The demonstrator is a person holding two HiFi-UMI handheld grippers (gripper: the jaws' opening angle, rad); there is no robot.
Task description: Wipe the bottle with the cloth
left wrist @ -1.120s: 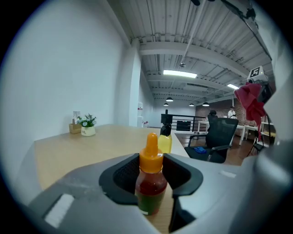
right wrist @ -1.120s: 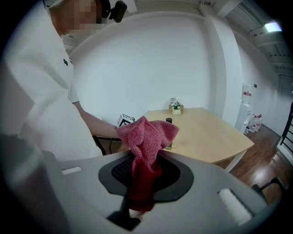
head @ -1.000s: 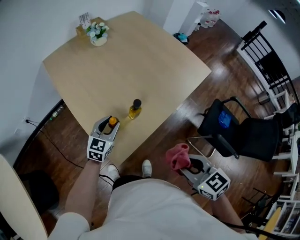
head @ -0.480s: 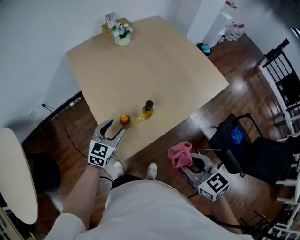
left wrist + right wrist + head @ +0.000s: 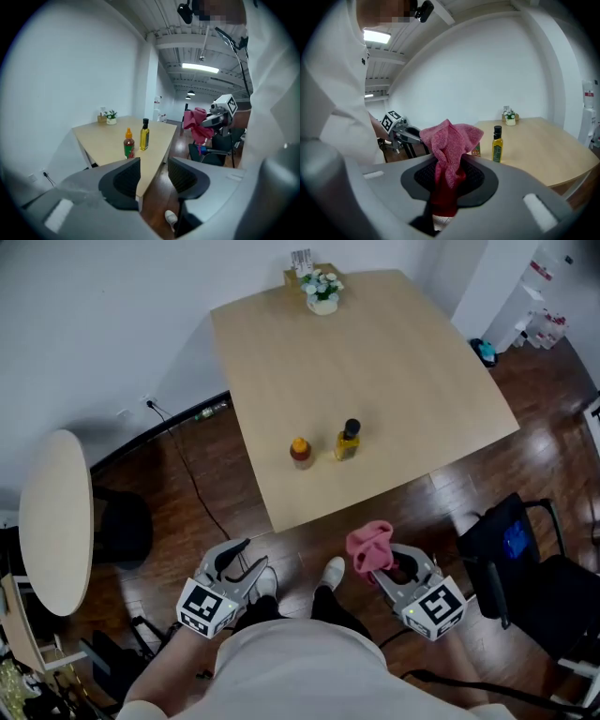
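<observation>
Head view: your left gripper (image 5: 251, 557) and right gripper (image 5: 391, 564) hang low, off the table (image 5: 394, 352); sauce bottle (image 5: 300, 452) stands upright there, just beside the oil bottle (image 5: 347, 440) | Left gripper view: your jaws gape, nothing between them | Right gripper view: your jaws clench the pink cloth (image 5: 451, 140).

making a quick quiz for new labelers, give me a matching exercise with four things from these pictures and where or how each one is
Things:
1. pink cloth
2. oil bottle, black cap
3. sauce bottle, orange cap
4. flower pot

Places:
A. on the table, right one of the near pair in the head view
B. far corner of the table, by the wall
C. clamped in the right gripper's jaws, off the table
D. on the table, left one of the near pair in the head view

Pairs: 1-C, 2-A, 3-D, 4-B
</observation>
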